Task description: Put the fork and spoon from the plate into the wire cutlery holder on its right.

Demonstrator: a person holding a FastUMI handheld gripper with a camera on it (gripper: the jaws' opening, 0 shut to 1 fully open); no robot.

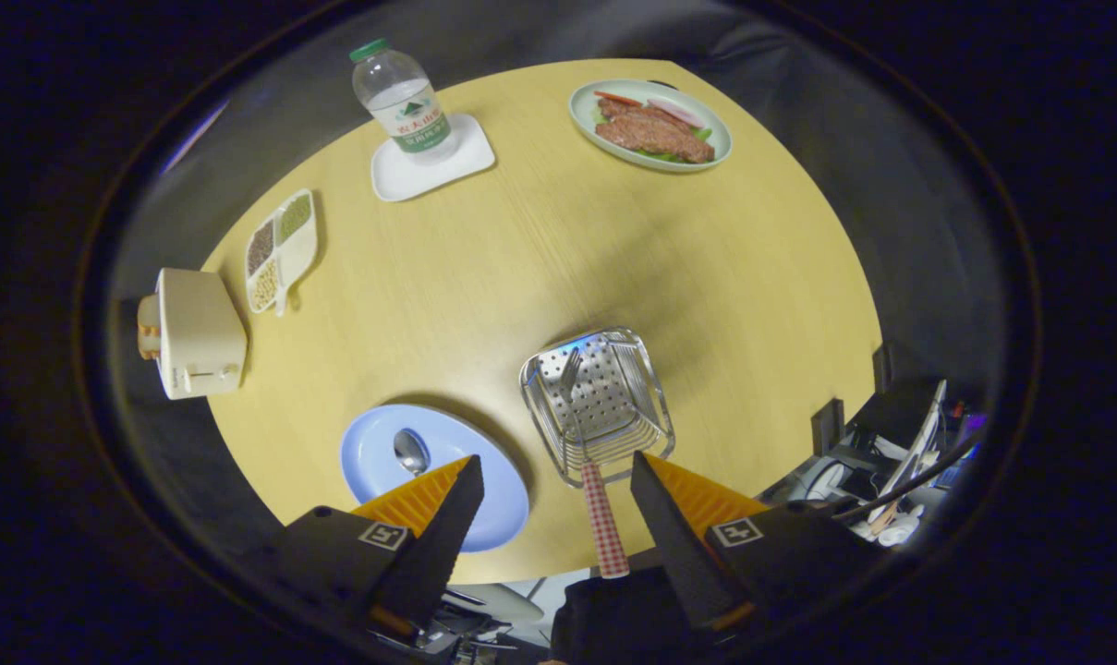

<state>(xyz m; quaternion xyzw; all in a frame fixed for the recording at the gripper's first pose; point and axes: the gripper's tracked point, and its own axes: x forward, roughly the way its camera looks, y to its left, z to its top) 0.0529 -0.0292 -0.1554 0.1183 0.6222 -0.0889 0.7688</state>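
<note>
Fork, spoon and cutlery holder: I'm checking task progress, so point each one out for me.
fork (604, 531): gripper view, on its checked handle, between the open tongs (553, 489).
spoon (411, 452): gripper view, on its bowl.
wire cutlery holder (652, 392): gripper view, on its right wall.

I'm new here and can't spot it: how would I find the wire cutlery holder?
On the yellow table, look just ahead of the open gripper, right of the blue plate. The wire cutlery holder is the shiny perforated metal basket, a checked-handled fork leaning in it.
</note>
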